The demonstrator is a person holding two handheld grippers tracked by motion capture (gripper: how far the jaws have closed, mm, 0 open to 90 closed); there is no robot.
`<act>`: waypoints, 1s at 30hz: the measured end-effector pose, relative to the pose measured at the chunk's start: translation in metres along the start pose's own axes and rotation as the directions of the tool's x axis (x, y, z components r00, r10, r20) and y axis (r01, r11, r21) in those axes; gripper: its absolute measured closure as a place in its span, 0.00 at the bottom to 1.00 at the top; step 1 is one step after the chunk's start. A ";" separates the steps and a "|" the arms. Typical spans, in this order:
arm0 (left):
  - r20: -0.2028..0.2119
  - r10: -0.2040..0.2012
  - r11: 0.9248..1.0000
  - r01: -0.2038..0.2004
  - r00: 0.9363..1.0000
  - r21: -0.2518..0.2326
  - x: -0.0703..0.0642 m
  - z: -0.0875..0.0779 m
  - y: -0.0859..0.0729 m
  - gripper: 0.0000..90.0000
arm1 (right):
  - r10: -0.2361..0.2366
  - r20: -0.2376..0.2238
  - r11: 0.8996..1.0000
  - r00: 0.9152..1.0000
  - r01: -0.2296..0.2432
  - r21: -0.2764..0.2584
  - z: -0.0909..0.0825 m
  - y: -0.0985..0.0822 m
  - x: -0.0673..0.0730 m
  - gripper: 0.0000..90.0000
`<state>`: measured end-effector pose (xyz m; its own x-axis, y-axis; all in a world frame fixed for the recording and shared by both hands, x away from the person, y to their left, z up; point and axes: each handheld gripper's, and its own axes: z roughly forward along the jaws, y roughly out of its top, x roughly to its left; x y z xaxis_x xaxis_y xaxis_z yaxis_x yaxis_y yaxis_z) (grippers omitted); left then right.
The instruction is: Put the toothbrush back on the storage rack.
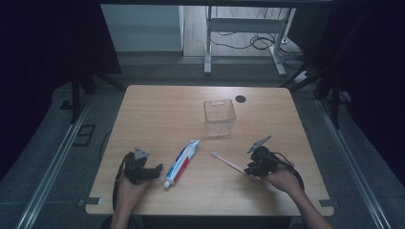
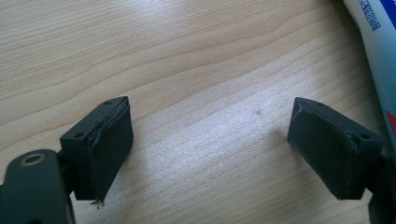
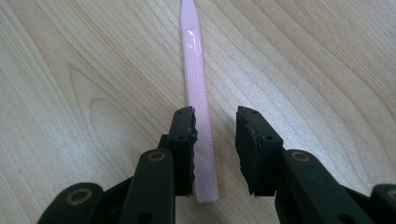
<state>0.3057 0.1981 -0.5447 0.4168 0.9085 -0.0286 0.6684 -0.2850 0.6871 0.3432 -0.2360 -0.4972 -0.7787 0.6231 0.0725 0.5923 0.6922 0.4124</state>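
While the right gripper (image 3: 215, 154) hovers low over the toothbrush (image 3: 198, 116), its jaws stand a little apart with the pink handle between them — lying against the left pad, a gap on the other side, so no squeeze on it. The toothbrush lies flat on the table (image 1: 157, 109), toward the near right, bristle head (image 1: 214, 154) pointing toward the toothpaste tube (image 1: 181, 163), handle end under the right gripper (image 1: 255, 168).

Handling guess: light, thin, stiff plastic, smooth at the neck, ribbed along the grip section — the ribs should hold better against the pads. It sits low on the wood, so the pads need to go right down to the surface or they'll skate over it. Best hold looks like the ribbed part near the handle end; pinching too close to the tip could let it pivot.

Left gripper (image 2: 210, 144) near the table's near-left, jaws wide apart on bare wood, nothing between them, tube just beside. Clear cup (image 1: 219, 117) stands upright mid-table, well apart from the brush.
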 end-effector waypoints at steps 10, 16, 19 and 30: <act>0.000 0.000 1.000 0.000 1.000 0.002 0.000 0.000 0.000 0.16 | -0.006 -0.003 0.998 1.000 0.007 0.060 0.002 0.016 -0.001 0.73; 0.000 0.000 1.000 0.000 1.000 0.002 0.000 0.000 0.000 0.16 | -0.023 -0.003 0.994 1.000 0.024 0.103 0.005 0.028 0.001 0.73; 0.000 0.000 1.000 0.000 1.000 0.002 0.000 0.000 0.000 0.16 | -0.037 -0.003 0.991 0.999 0.037 0.129 0.009 0.034 0.003 0.73; 0.000 0.000 1.000 0.000 1.000 0.002 0.000 0.000 0.000 0.16 | -0.104 -0.001 0.970 0.995 0.102 0.219 0.018 0.055 0.008 0.74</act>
<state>0.3057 0.1982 -0.5446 0.4168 0.9085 -0.0293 0.6698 -0.2851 0.6856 0.3730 -0.1860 -0.4903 -0.8363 0.5475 0.0301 0.5410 0.8148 0.2083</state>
